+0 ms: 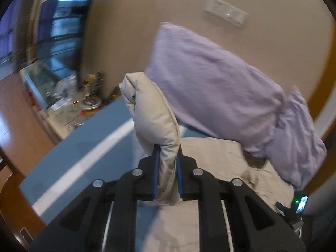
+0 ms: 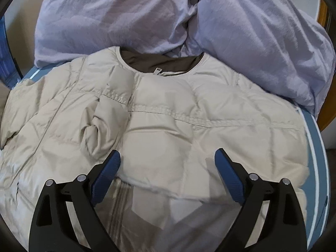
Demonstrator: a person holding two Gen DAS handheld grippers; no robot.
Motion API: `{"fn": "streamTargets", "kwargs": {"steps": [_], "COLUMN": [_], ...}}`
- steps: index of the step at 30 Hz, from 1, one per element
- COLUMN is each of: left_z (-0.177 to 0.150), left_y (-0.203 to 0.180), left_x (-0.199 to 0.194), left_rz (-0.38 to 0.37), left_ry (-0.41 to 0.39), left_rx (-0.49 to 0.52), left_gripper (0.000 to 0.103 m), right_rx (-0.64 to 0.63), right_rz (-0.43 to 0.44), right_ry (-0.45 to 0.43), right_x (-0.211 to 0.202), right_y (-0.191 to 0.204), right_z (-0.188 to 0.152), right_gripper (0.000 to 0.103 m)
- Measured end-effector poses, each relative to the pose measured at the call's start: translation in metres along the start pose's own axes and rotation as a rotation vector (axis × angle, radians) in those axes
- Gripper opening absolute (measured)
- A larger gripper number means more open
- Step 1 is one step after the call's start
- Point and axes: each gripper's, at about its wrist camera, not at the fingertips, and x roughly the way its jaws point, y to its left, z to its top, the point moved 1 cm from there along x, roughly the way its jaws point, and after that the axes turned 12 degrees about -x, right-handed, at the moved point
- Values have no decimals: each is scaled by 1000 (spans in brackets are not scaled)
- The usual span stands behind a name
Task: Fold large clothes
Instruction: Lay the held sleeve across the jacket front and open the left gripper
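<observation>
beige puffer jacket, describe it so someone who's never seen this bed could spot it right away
Start at the blue bed sheet with its white stripe, where lilac pillows are heaped at the head. The beige puffer jacket lies spread just below them. It alone is quilted and cream, with a dark brown lining at the neck.

Soft indoor light, blurred fisheye edges
</observation>
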Motion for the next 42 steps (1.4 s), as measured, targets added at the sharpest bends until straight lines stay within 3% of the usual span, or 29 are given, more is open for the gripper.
{"fn": "streamTargets", "kwargs": {"steps": [9,14,21,31,35,42], "left_z": [-24,-59,-100,-151,-160,-142], "left_y": [-122,-170,-200,-215,-217,-191], "left_x": [31,51,89,130,129,128], "left_rz": [-227,-313,-327,-333,-326,-229], "left_ry": [75,163,269,425,427,353], "left_rx": [157,196,217,258,298,310], "left_gripper": [15,14,14,8,9,30], "right_rx": [58,114,169,177,182,183], "right_rz": [-21,-39,-42,-36,-35,16], "right_ry": [-68,-59,-39,-37,-43,-83], "right_x": [-42,-42,-33,-29,-31,-40], "right_y": [-55,-84,-108,-109,-108,-98], "right_z": [-25,-42,-59,-63,-64,-56], "right_gripper": [93,93,93,93,93,93]}}
